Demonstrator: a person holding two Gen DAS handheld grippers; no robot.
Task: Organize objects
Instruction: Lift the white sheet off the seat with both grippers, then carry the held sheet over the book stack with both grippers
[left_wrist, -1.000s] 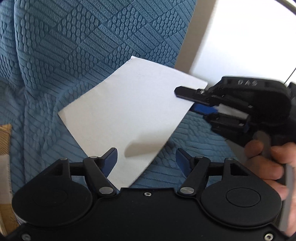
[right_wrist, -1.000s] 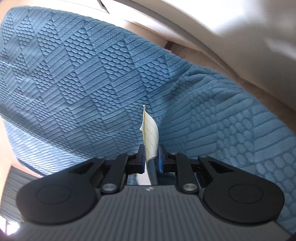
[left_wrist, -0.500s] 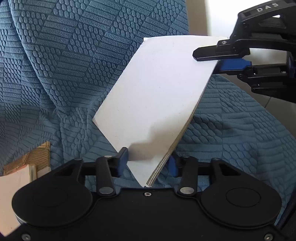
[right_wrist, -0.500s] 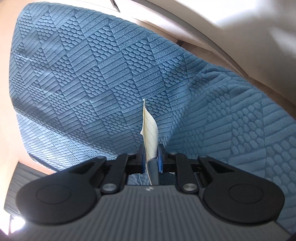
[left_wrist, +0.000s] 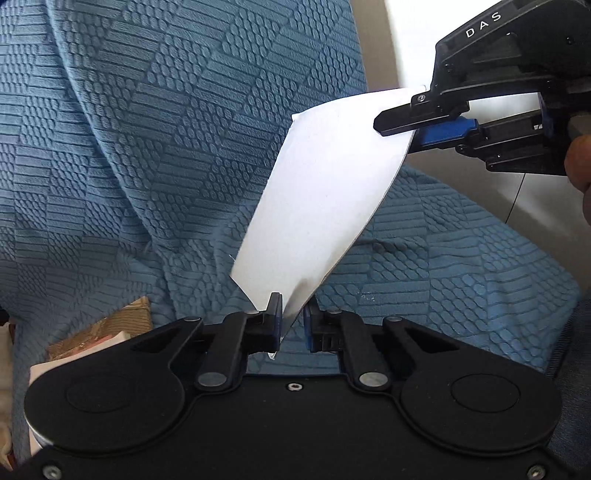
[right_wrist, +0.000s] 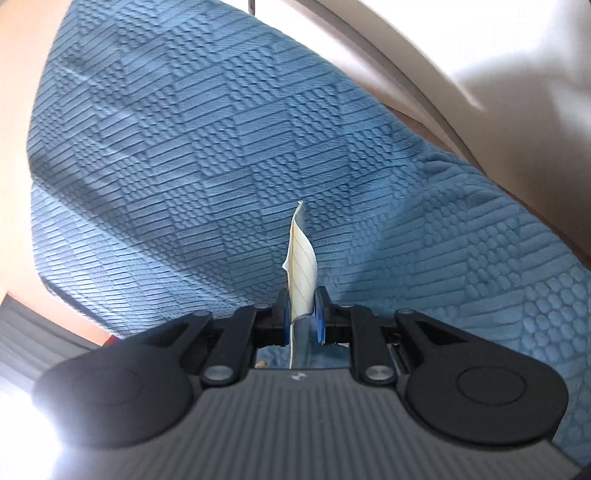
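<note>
The booklet (left_wrist: 325, 192), thin and white-covered with lined pages, hangs in the air above the blue sofa cover (left_wrist: 147, 147), held at 2 opposite corners. The right gripper (left_wrist: 413, 127) is clamped on its upper corner, and the left gripper (left_wrist: 291, 325) has just been closing on the lower corner, which now sits between its narrow jaws. I judge this the carrying step of tidying up; next, both hands must move together so the paper neither tears nor slips, perhaps toward the books (left_wrist: 99, 332) at lower left.
</note>
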